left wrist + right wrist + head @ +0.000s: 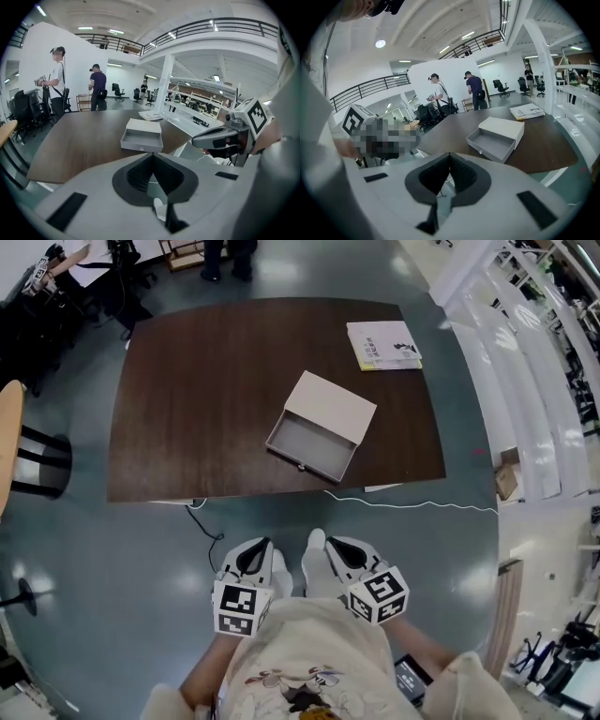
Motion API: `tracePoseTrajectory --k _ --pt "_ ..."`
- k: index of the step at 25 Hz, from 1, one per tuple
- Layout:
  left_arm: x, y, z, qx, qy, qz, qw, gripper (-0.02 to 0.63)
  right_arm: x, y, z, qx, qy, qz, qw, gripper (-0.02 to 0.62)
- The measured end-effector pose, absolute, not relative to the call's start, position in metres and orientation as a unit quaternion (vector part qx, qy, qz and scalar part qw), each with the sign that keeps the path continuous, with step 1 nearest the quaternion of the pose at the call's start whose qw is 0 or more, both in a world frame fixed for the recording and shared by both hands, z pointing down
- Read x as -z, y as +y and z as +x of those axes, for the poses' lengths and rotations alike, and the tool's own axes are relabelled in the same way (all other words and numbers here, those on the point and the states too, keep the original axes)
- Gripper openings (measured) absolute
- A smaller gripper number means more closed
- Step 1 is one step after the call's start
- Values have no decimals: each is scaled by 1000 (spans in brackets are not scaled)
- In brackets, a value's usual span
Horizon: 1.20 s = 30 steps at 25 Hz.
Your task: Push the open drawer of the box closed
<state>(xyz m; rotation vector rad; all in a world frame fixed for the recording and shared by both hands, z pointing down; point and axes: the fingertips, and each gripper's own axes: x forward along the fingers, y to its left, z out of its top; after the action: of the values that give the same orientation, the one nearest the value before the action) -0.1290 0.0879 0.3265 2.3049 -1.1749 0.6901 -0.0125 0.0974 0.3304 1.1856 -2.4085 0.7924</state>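
Note:
A pale grey box (330,407) lies right of the middle of the dark wooden table (187,399). Its drawer (309,448) is pulled out toward the table's near edge, empty, with a small knob on its front. The box also shows in the left gripper view (142,136) and the right gripper view (499,136). My left gripper (270,559) and right gripper (317,545) hang side by side close to my body, short of the near table edge and well away from the box. Both are shut with nothing between their jaws (151,154) (449,154).
A book (382,345) lies at the table's far right corner. A white cable (412,505) runs over the floor below the near edge. A round wooden tabletop (7,442) stands at the left, white shelving (525,352) at the right. Two people (77,89) stand beyond the far end.

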Motion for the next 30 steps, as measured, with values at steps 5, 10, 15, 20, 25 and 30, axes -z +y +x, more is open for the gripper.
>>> tracePoseTrajectory --k 5,10,15,20,25,30 --pt "-347 63 -113 -278 -427 831 223 8 -342 82 -9 -300 -848 404 166 6" --pt "-379 45 -98 -316 -425 824 204 34 -354 70 -3 -307 -846 403 166 6" --pt "-397 21 -84 -321 -423 820 214 65 -368 49 13 -290 -841 421 179 6" --pt "-418 3 -68 -322 -412 817 243 114 -393 28 31 -285 -834 434 188 6" --pt "-442 -9 -60 -343 -410 815 222 115 -418 15 44 -297 -823 449 183 6" --pt "-469 -18 -58 -359 -413 807 221 126 -443 12 47 -303 -817 455 185 6"
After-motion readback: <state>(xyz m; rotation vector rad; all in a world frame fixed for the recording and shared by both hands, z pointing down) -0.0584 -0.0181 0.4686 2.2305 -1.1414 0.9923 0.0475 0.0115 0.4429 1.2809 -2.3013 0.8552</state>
